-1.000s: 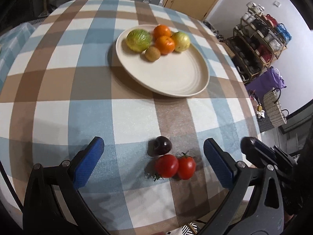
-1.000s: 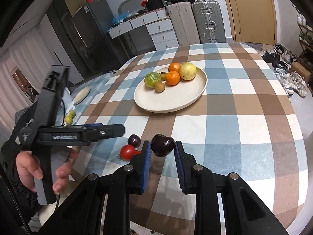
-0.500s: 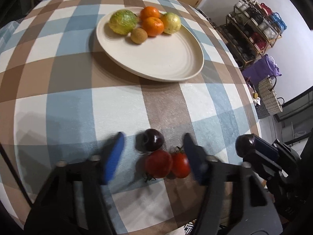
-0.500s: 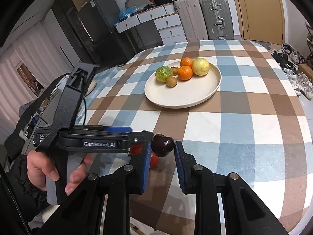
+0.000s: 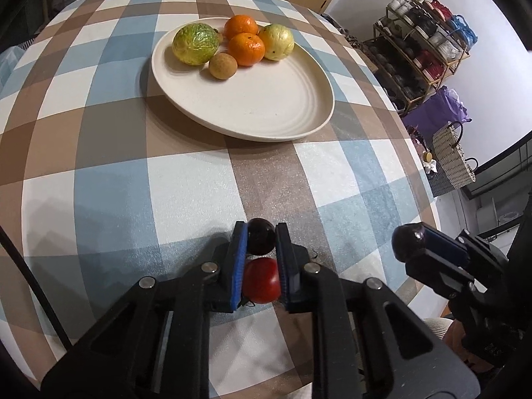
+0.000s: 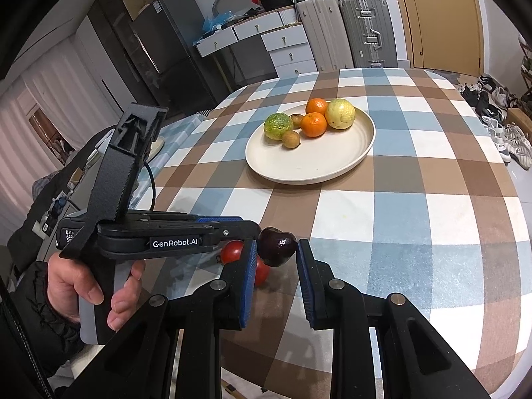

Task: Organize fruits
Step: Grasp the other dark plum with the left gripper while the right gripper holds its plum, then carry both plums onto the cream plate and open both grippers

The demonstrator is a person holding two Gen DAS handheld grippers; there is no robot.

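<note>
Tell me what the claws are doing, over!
Left claw shut on dark plum. Right claw shut on second plum. Plate ahead, nothing blocking.

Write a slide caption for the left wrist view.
Left gripper shut on a dark plum above a red tomato, fruit plate beyond.

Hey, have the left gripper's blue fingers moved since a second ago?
Yes. The left gripper has shut: its fingers, earlier wide apart either side of the fruit on the checked tablecloth, now pinch the dark plum, just ahead of the tomato.
</note>
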